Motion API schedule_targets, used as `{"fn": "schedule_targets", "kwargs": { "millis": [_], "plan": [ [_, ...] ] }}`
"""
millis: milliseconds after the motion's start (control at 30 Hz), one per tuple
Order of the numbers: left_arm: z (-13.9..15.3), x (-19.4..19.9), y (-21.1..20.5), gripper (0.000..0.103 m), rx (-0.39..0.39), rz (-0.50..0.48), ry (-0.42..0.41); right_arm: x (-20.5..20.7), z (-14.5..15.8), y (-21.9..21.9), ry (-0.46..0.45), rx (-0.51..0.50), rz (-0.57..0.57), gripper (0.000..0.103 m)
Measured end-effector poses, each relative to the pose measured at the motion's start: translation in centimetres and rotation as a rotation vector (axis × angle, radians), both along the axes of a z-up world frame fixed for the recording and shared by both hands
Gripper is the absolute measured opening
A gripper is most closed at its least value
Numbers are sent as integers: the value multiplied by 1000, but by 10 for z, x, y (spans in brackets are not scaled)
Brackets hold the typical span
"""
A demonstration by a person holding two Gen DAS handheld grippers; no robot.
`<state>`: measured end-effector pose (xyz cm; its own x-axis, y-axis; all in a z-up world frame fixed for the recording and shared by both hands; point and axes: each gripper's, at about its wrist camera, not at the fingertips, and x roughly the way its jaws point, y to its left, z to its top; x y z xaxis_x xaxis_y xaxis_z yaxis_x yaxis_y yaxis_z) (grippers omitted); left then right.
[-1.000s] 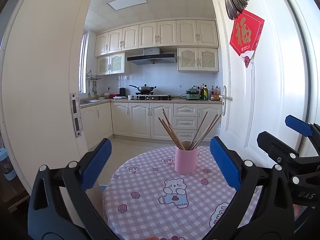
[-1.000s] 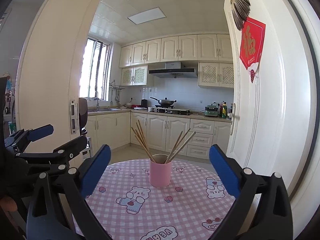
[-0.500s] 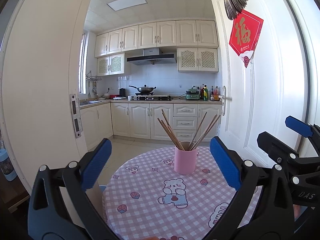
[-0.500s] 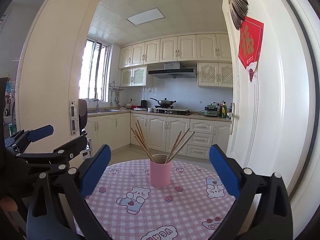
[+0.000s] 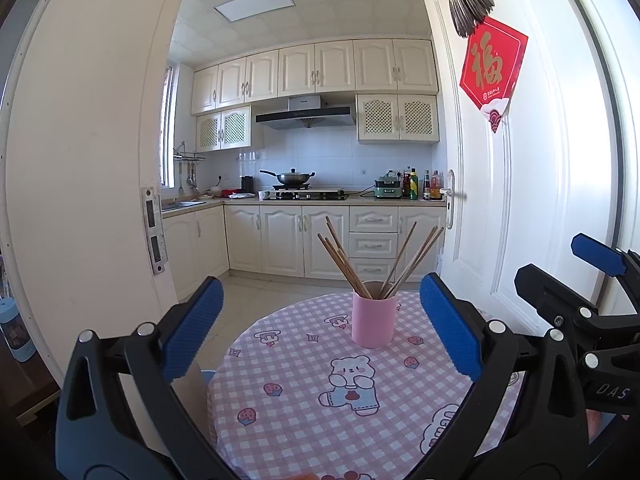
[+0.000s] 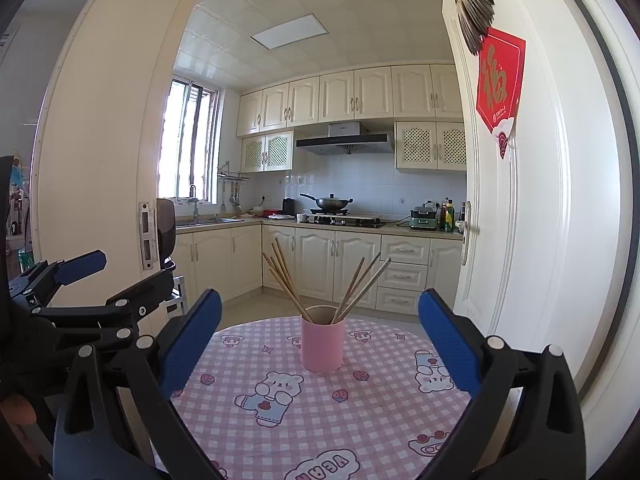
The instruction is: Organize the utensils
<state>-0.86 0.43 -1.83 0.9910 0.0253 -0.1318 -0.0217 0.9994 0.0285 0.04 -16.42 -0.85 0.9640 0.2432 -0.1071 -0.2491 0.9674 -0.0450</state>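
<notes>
Left wrist view looks over a round table covered in a pink checked cloth printed with bears and strawberries, and a pink cup stands upright towards its far side. Wooden chopsticks lean out of the cup in two fans, one bunch tilting left and the other right. The left gripper hangs above the near part of the table with its jaws spread wide and nothing between them; its blue pads frame the cup from either side but stay well apart from it. At the right edge of this view the right gripper shows from the side, also with its jaws released and empty. From the right wrist view the same pink cup sits between the two blue pads of the right gripper, again untouched, with the chopsticks sticking up out of it. The left gripper appears at the left of that view, jaws parted. Behind the table a white door stands open, carrying a red paper decoration, and beyond it lies a kitchen with cream cabinets and a wok on the stove.
</notes>
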Motion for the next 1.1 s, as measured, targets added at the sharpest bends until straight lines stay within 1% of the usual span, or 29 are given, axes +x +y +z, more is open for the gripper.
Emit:
{"fn": "schedule_targets", "kwargs": {
  "millis": [400,1100],
  "plan": [
    [-1,1,-2,97,3,-2,-1,-2,-1,0,-3,1,-17,95],
    [-2,3,-3,97,3,-2,-7,-1,-4,-2,5,5,-12,95]
  ]
}}
